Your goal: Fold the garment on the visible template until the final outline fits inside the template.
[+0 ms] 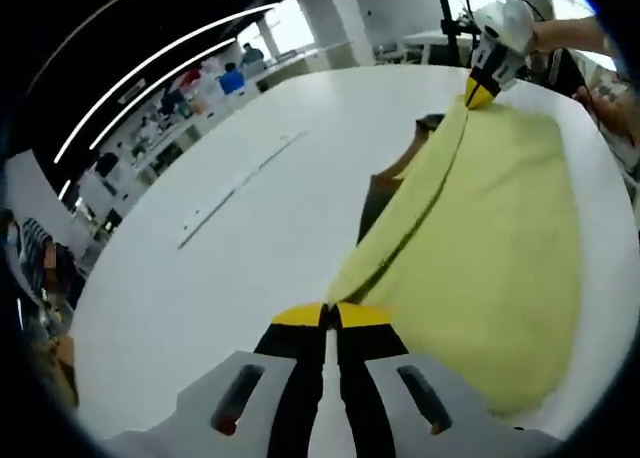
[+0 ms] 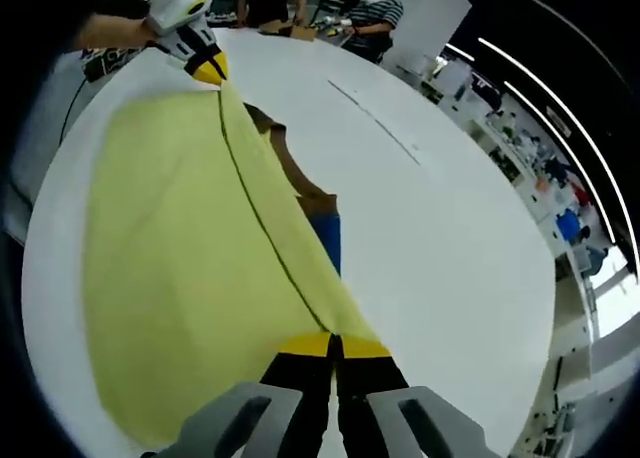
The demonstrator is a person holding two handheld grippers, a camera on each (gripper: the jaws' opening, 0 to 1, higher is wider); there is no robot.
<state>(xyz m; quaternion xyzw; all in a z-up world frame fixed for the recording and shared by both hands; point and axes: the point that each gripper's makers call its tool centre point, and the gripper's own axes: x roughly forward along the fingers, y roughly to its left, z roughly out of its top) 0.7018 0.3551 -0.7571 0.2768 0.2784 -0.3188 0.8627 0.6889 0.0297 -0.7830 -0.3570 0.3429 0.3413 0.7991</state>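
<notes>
both grippers, left gripper [image 1: 330, 315] and right gripper [image 2: 333, 345], have jaws clamped on the yellow garment [image 1: 490, 248], stretching one edge taut, likely to fold it over the table [image 1: 250, 228].

left gripper view – low, close | right gripper view – opposite, facing back | shared: garment [image 1: 480, 238] fold, table [image 1: 250, 248]

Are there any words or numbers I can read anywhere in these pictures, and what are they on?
None can be read.
The yellow garment is plain, with no print or label showing.
The white table has a thin line on it, but no letters.
The left hand-held gripper and the right hand-held gripper carry no readable marks.
Things on the far benches are too small and blurred to read.
</notes>
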